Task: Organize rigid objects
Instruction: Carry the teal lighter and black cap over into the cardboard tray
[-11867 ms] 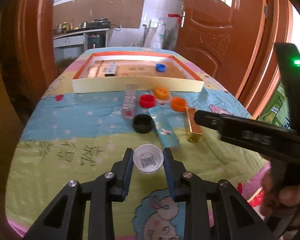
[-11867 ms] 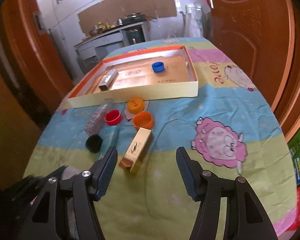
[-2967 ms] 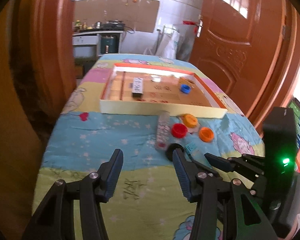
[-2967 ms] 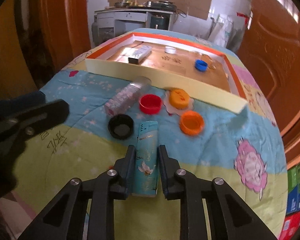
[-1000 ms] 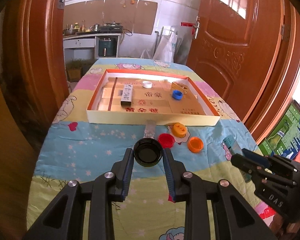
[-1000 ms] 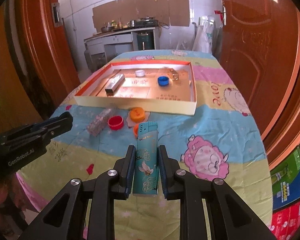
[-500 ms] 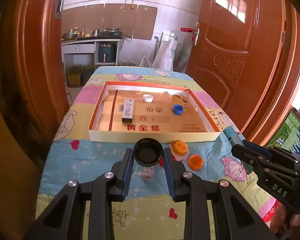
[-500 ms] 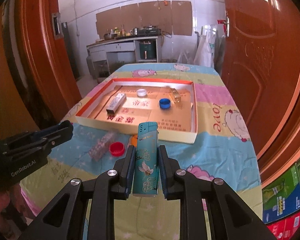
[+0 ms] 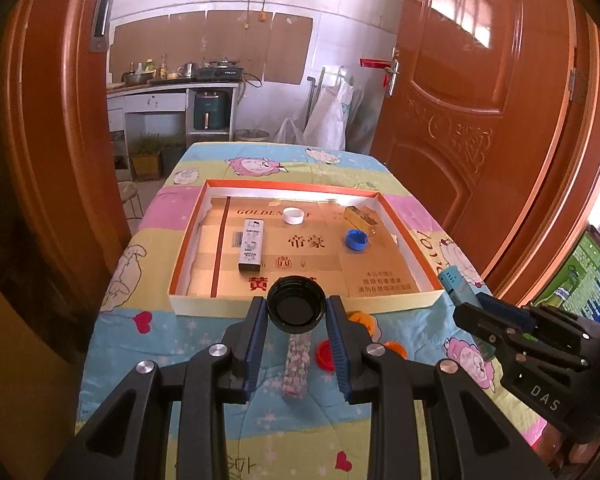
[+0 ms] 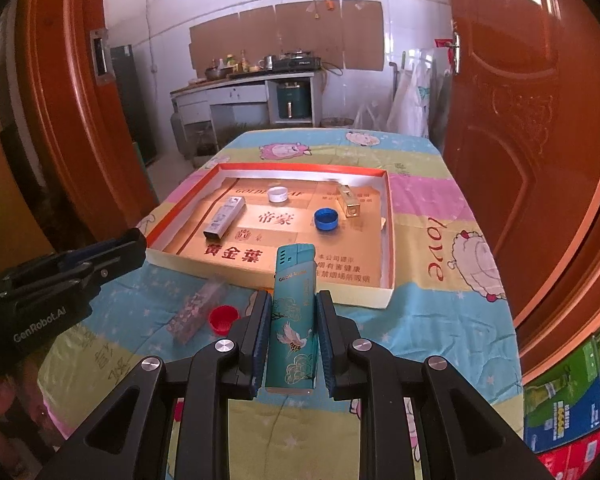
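Now gripping in both hands, raised over the near edge of the shallow cardboard tray (image 9: 304, 303).

Left gripper (image 9: 296, 320) clamped narrowly on a black bottle cap (image 9: 296, 310), open side facing the camera; right gripper (image 10: 291, 334) pinched tight on a teal lighter (image 10: 293, 316) with a crane print, standing upright between the pads. Inside the tray: white cap (image 9: 293, 215), blue cap (image 9: 356, 239), gold lighter (image 9: 359, 218), white slim box (image 9: 251, 244). Left out on the cartoon-print quilt (image 10: 452, 320), just before the tray: red cap (image 10: 223, 318), clear glitter-filled box (image 10: 198, 309), and orange caps (image 9: 362, 320) partly hidden behind the left gripper's fingers.
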{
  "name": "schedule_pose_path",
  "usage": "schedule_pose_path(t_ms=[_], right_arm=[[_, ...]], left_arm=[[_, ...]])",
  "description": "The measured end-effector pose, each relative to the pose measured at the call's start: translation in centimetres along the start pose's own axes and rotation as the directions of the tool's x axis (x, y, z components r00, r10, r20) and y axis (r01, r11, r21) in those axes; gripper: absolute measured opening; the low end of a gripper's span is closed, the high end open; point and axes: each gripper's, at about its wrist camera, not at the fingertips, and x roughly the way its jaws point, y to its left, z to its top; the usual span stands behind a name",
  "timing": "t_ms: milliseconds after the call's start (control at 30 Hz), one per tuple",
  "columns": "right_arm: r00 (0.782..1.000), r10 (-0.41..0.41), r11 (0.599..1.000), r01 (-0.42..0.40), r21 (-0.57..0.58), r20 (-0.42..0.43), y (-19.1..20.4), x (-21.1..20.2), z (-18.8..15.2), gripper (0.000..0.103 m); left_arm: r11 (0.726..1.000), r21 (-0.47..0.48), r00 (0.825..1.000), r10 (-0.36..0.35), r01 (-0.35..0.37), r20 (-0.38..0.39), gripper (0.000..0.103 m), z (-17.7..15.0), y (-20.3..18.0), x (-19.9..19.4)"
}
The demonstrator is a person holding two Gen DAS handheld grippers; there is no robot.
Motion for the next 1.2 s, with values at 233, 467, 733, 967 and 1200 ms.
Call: schedule_pose_path(t_ms=[233,467,733,967,1200], right_arm=[[1.0,0.009,1.0,-0.009,0.006,-0.012,-0.1,1.4,0.8,0.023],[0.999,0.019,0.999,-0.018,0.026,-0.029,-0.8,2.9,1.7,0.023],[0.999,0.019,0.999,-0.017,0.042,-0.042,-1.8,4.6,3.2,0.023],[0.998,0.017,0.997,-0.012,0.077,-0.067,-3.2,6.5,4.3,0.023],[0.996,0.008,0.997,-0.001,0.082,-0.086,-4.0,8.3,5.0,0.023]], left_arm=[[1.0,-0.015,1.0,-0.005,0.005,-0.024,0.031,0.8,0.4,1.6],[1.0,-0.02,0.999,-0.007,0.006,-0.05,0.031,1.7,0.8,3.5],[1.0,-0.012,0.998,-0.008,0.007,-0.064,0.031,3.5,0.6,5.7],[1.0,-0.005,0.996,-0.016,0.015,-0.083,0.031,4.9,0.1,7.7],[1.0,-0.003,0.995,-0.024,0.024,-0.099,0.031,5.9,-0.1,9.7]])
